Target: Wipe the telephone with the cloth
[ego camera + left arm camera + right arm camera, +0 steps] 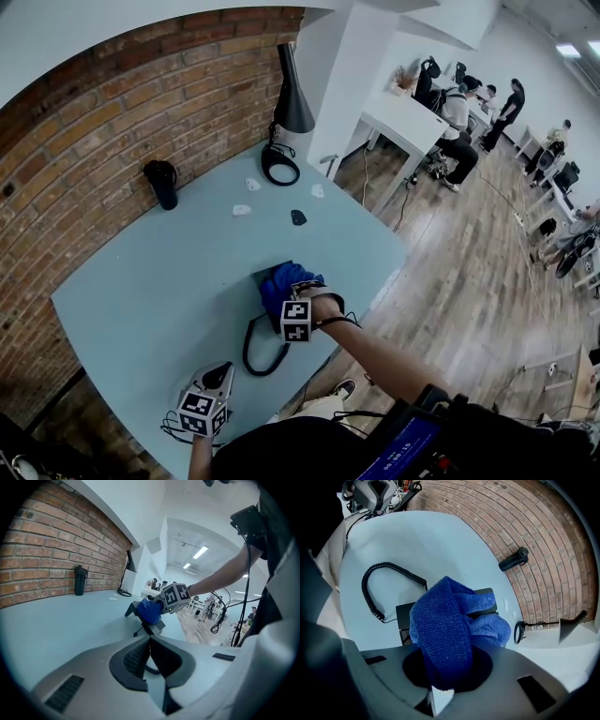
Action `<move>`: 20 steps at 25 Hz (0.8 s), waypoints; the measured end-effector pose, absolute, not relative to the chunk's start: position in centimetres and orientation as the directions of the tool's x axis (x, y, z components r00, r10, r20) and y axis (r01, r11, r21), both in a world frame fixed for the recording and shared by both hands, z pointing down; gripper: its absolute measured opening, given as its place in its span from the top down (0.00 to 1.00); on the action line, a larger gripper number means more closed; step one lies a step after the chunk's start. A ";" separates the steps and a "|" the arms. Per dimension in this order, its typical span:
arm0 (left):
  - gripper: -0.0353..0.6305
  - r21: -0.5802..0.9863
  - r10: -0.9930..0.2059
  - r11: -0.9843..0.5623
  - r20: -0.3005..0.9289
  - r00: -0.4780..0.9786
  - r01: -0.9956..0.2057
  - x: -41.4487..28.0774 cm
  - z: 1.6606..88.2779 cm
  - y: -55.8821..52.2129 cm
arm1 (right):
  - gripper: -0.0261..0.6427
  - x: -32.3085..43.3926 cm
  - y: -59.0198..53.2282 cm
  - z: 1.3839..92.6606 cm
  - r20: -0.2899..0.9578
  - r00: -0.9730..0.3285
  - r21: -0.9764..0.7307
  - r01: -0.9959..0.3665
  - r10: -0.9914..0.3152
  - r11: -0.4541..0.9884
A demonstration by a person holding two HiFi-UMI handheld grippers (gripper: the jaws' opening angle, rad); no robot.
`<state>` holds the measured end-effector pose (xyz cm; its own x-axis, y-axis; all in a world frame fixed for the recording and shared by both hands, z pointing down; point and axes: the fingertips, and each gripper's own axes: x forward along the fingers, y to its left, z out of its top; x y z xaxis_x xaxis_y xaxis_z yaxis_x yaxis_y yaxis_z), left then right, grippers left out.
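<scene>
A dark telephone (262, 278) lies on the light blue table (150, 300), its coiled cord (254, 352) looping toward me. My right gripper (302, 298) is shut on a blue cloth (284, 283) and holds it down on the telephone. In the right gripper view the cloth (450, 630) bunches out of the gripper (443, 686) and covers most of the telephone (406, 616); the cord (370, 590) curls off to the left. My left gripper (217, 376) hovers near the table's front edge, apart from the phone. Its jaws meet with nothing between them (150, 638).
A black bottle (163, 183) stands by the brick wall (103, 122). A black lamp (292, 94) and a ring of cable (279, 167) sit at the far corner. Small white scraps (242, 210) and a small dark thing (298, 217) lie beyond the phone. People sit far off right.
</scene>
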<state>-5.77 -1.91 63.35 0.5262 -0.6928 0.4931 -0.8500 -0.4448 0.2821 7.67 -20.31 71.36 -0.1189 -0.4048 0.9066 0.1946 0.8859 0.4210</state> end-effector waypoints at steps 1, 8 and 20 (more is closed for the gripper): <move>0.94 0.281 -0.692 -0.447 0.493 0.528 -0.849 -5.7 63.4 -1.9 | 0.89 7.7 -20.2 71.4 0.907 -0.118 0.420 0.193 -0.404 0.887; 0.94 0.277 -0.689 -0.457 0.491 0.533 -0.845 -5.5 63.4 -1.9 | 0.89 7.9 -18.8 72.3 0.915 -0.117 0.403 0.195 -0.386 0.894; 0.94 0.259 -0.707 -0.470 0.463 0.535 -0.844 -5.5 62.8 -2.2 | 0.89 8.3 -16.5 73.5 0.916 -0.115 0.399 0.153 -0.384 0.904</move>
<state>-5.54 -2.20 62.83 0.5353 -0.7067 0.4627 -0.8439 -0.4698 0.2589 8.32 -16.54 73.47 -0.1147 -0.3844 0.9160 0.1527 0.9043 0.3986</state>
